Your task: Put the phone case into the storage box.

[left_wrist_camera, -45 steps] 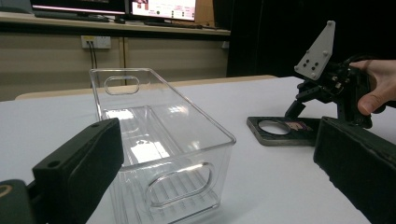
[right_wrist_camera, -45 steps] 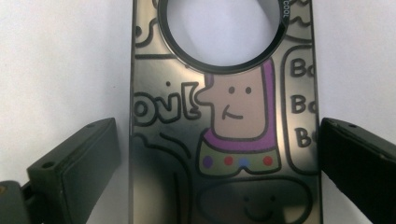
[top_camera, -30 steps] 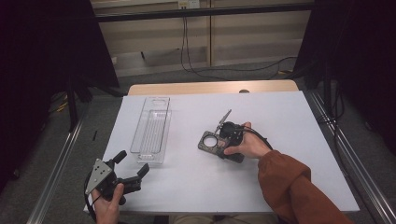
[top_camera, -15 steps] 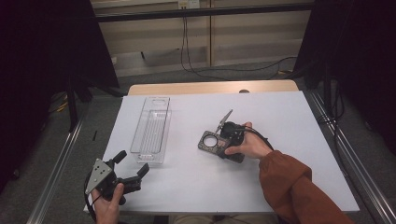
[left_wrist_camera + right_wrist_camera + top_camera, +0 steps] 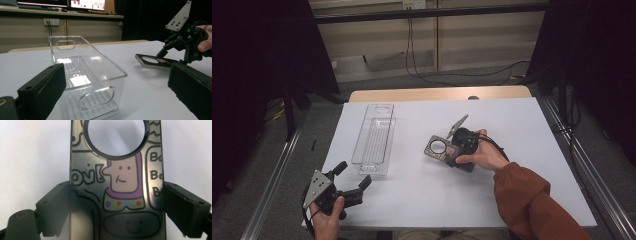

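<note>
A flat dark card point(image 5: 125, 177) with a round hole and a cartoon figure lies on the white table point(image 5: 412, 200), right of centre. My right gripper point(image 5: 116, 205) is shut on it, one jaw against each long edge. From above, the card point(image 5: 430, 149) sticks out leftward from the right gripper point(image 5: 452, 150). A clear plastic bin point(image 5: 374, 140) stands empty, left of centre, its long side running away from me. My left gripper point(image 5: 354, 175) rests open at the front left, just short of the bin's near end, nothing between its jaws. The left gripper point(image 5: 116, 72) faces the bin point(image 5: 85, 65).
Metal rails run along both table sides. Cables lie on the floor beyond the far edge. The left gripper view catches the card point(image 5: 142, 61) and the right gripper point(image 5: 175, 56) off to the right, with its grey plate point(image 5: 178, 16) raised.
</note>
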{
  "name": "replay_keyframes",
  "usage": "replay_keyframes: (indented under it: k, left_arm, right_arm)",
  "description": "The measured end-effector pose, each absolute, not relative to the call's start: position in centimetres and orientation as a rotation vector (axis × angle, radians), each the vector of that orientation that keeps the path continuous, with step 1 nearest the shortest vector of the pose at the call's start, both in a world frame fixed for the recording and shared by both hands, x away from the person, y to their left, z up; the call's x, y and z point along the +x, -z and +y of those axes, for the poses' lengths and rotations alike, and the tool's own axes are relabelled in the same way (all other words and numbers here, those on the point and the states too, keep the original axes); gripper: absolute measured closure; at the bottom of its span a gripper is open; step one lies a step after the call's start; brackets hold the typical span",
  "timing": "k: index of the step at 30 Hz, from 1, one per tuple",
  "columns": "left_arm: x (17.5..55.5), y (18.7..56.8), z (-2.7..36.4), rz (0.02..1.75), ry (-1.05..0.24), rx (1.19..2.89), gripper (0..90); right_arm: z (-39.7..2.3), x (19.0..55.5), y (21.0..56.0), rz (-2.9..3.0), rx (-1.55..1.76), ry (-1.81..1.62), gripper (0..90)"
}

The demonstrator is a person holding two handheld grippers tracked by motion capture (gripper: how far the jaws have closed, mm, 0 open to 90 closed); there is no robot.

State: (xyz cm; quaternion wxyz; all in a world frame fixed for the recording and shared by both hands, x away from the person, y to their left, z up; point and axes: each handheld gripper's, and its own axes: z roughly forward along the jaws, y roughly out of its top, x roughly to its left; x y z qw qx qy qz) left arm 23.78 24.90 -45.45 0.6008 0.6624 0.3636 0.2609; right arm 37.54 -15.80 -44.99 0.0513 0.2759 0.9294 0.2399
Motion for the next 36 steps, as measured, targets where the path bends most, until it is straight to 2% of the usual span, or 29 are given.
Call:
replay_keyframes:
  k: [36]
  left_arm:
    - [23.7,45.4,24.9,0.850,-0.608,1.528,1.8]
  right_arm:
    - [-19.9,35.4,44.2,2.512,0.882,-1.230,12.6]
